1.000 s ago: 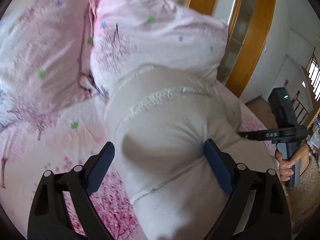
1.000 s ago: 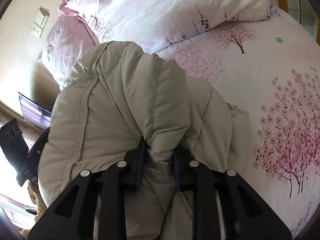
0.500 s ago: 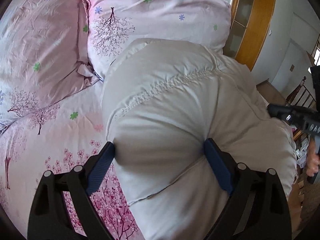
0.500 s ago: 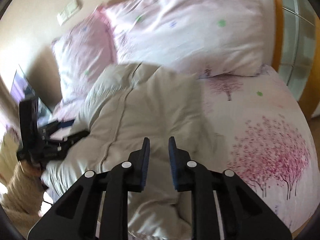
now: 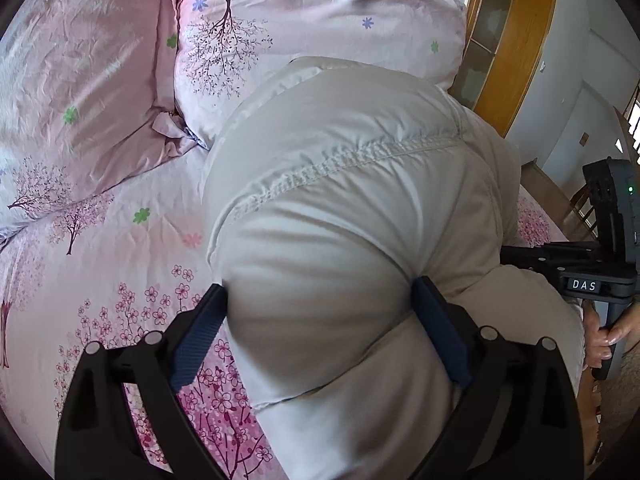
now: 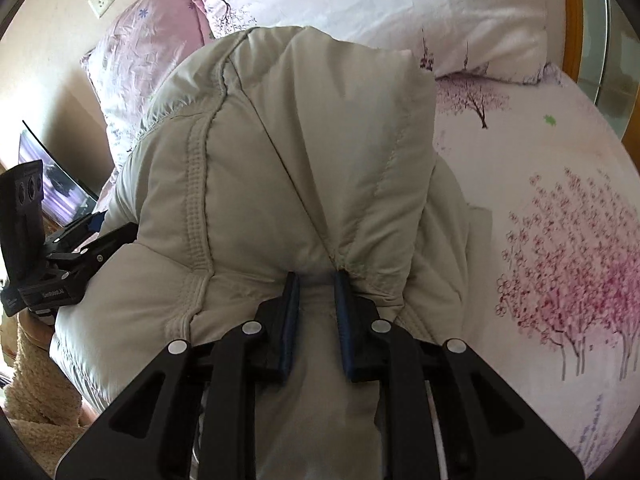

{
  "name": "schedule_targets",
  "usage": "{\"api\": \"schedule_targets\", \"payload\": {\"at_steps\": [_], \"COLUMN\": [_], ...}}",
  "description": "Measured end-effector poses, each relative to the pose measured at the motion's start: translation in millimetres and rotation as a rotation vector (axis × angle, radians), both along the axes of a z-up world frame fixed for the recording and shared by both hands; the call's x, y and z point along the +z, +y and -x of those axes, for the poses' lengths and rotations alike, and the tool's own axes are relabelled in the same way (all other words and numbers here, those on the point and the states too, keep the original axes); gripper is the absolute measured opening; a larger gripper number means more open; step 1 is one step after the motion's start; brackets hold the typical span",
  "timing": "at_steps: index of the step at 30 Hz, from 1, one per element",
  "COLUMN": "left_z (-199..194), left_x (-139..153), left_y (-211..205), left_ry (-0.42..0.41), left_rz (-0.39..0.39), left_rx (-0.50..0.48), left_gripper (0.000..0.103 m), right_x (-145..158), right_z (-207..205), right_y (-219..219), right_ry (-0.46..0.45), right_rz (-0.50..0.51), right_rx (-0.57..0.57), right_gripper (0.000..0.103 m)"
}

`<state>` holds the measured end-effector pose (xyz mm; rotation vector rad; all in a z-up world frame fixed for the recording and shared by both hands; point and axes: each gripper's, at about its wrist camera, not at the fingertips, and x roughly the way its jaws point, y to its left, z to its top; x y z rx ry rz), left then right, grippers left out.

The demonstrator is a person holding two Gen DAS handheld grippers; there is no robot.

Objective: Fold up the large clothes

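Observation:
A puffy beige padded jacket (image 5: pixel 340 160) lies bunched on a bed with a pink blossom sheet (image 5: pixel 100 260). My left gripper (image 5: pixel 320 288) stands wide, and both blue pads press into a thick bulge of the jacket near its left edge. In the right wrist view the jacket (image 6: pixel 280 140) rises as a folded hump. My right gripper (image 6: pixel 316 276) is nearly closed on a narrow pinch of its fabric, with creases running to the pad tips. A hand (image 5: pixel 612 336) holds the right gripper's handle at the far right of the left view.
Two pink floral pillows (image 5: pixel 320 12) (image 5: pixel 80 60) lie just beyond the jacket at the head of the bed. A wooden door frame (image 5: pixel 508 60) stands to the right. Wall sockets (image 6: pixel 102 0) and a dark screen (image 6: pixel 52 184) are at the left. Bare sheet (image 6: pixel 540 220) lies right of the jacket.
The jacket's hump has been drawn up and closer in both views. The right gripper, which hung narrow above the jacket half a second ago, now has fabric pinched. The left grip is unchanged.

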<state>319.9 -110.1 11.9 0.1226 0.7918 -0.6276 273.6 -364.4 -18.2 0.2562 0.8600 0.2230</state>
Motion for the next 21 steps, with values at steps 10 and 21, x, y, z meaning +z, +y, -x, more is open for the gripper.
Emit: {"api": "schedule_targets", "payload": {"at_steps": [10, 21], "left_z": [4.2, 5.0], "left_x": [-2.0, 24.0], "left_y": [-3.0, 13.1], "left_ry": [-0.031, -0.065], "left_rz": [-0.023, 0.041], "left_rx": [0.007, 0.003], "left_gripper": [0.095, 0.088], "right_x": [-6.7, -7.3], "right_z": [-3.0, -6.1], "right_y": [0.7, -1.1], "right_ry": [0.012, 0.014], "right_rz": [-0.005, -0.015], "right_rx": [0.007, 0.002], "right_gripper": [0.017, 0.017]}}
